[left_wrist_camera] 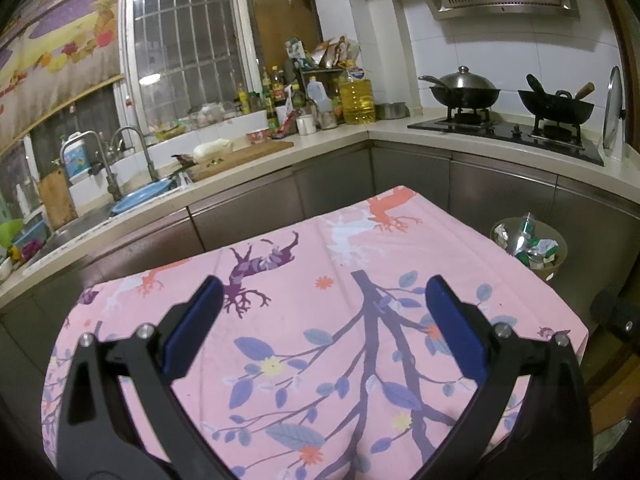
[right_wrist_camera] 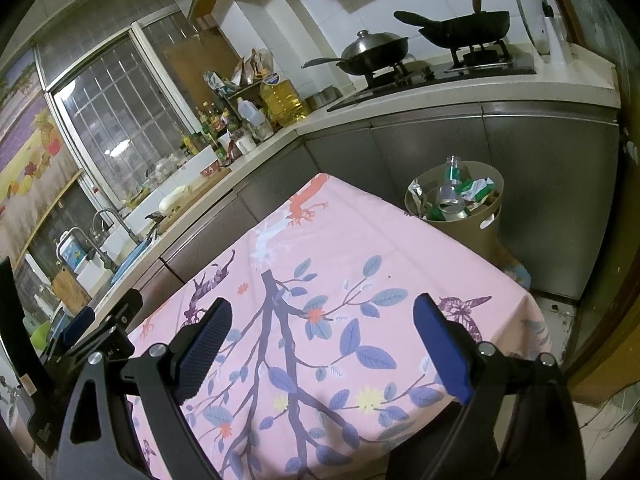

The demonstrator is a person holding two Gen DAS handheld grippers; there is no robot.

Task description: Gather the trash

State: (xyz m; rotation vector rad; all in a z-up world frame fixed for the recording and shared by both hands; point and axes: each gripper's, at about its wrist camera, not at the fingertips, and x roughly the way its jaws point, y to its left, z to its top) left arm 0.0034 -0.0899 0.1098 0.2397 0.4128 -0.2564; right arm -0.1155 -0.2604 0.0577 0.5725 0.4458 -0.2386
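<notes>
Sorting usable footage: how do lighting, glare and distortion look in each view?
Left wrist view: dim indoor light, lamp glare on the barred window, counter lines bowed by fisheye. Right wrist view: tilted, dark corner vignetting, beige trash bin sharp.

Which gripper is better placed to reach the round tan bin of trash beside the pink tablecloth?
Probably the right gripper: the round tan trash bin stands off the right edge of the pink floral tablecloth. Both grippers hang open and empty.
</notes>
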